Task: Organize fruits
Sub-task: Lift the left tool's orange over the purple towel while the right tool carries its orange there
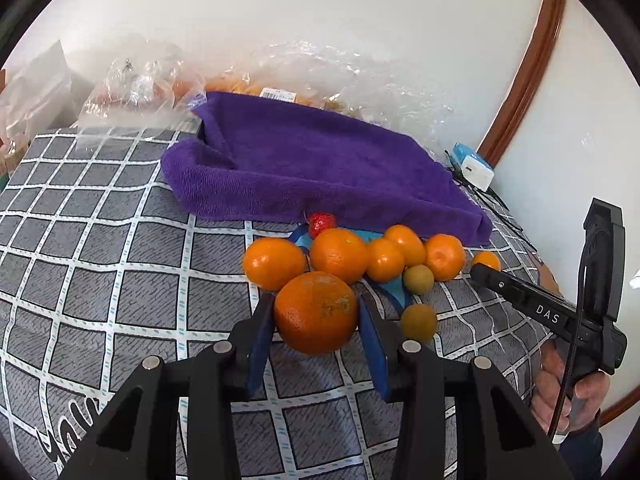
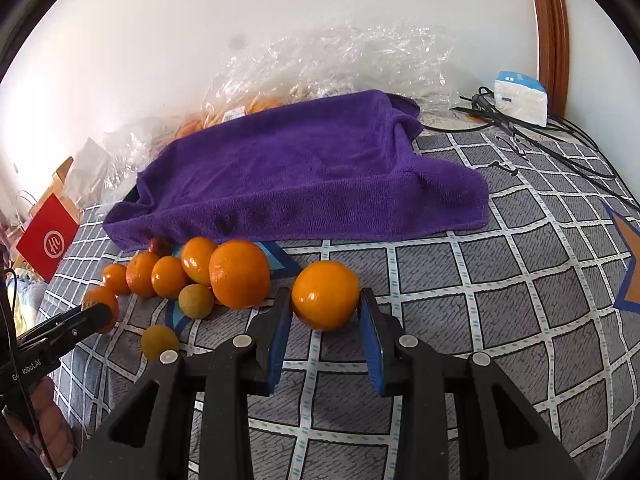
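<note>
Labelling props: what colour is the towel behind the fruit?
Purple towel, clearest in right wrist view.

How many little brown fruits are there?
2. One brown fruit touches the front of the orange pile; the other lies alone, nearer the camera. More could be hidden behind.

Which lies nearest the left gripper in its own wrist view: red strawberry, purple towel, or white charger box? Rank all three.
1. Red strawberry, just behind the orange cluster.
2. Purple towel, behind it.
3. White charger box, far right, by the wall.

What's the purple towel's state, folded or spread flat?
Spread, not flat: the purple towel drapes over something raised and hidden; its edges fall to the checked cover.
</note>
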`<state>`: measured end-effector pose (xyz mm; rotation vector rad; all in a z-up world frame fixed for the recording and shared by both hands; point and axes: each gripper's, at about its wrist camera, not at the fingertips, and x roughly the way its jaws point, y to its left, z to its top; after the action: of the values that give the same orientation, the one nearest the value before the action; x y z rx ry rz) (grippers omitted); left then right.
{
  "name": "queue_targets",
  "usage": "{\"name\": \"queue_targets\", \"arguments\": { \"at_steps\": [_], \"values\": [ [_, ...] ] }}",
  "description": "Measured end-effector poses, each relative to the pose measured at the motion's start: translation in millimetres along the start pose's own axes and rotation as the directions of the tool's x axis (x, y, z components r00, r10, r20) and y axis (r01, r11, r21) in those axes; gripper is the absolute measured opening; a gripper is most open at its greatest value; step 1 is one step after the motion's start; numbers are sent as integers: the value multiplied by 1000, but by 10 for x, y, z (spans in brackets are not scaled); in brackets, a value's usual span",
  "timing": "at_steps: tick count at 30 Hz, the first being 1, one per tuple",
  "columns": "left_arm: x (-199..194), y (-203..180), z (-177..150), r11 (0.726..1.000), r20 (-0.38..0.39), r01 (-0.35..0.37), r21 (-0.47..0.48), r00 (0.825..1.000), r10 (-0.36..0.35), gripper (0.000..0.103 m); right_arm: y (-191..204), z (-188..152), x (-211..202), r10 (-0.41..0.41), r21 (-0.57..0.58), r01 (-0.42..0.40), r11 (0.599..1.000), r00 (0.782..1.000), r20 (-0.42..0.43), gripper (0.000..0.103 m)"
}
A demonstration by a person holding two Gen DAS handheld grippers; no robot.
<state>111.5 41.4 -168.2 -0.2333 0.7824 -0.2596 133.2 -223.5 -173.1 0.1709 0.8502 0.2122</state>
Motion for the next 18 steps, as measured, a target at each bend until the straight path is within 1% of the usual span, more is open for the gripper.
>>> {"name": "queue_targets", "arguments": {
  "at_steps": [3, 7, 8, 9, 11, 14, 18],
  "values": [
    [-38, -6, 6, 1000, 22, -4, 4, 1000, 4, 40, -5, -4, -22, 10, -5, -10, 1000, 1000, 8, 33],
    [-56, 14, 17, 1000, 29, -9, -1, 1000, 9, 40, 21, -20, -68, -21, -25, 21, 999, 1000, 18, 33],
    [-67, 19, 16, 1000, 31, -15, -2, 999, 15, 40, 21, -25, -81, -27, -28, 27, 999, 999, 18, 33],
    [-89, 22, 25, 999, 31, -37, -3, 999, 37, 40, 21, -24, -95, -27, -28, 28, 999, 1000, 16, 33],
    [-135, 32, 45, 999, 32, -45, -4, 998, 45, 40, 26, -9, -125, -19, -22, 19, 1000, 1000, 9, 33],
    [-233, 38, 129, 999, 28, -46, -15, 999, 47, 40, 58, 38, -215, -22, -20, 22, 1000, 1000, 20, 33],
    [-385, -2, 333, 998, 54, -60, -19, 997, 61, 40, 137, 168, -359, -17, -28, 19, 999, 999, 48, 33]
  ]
}}
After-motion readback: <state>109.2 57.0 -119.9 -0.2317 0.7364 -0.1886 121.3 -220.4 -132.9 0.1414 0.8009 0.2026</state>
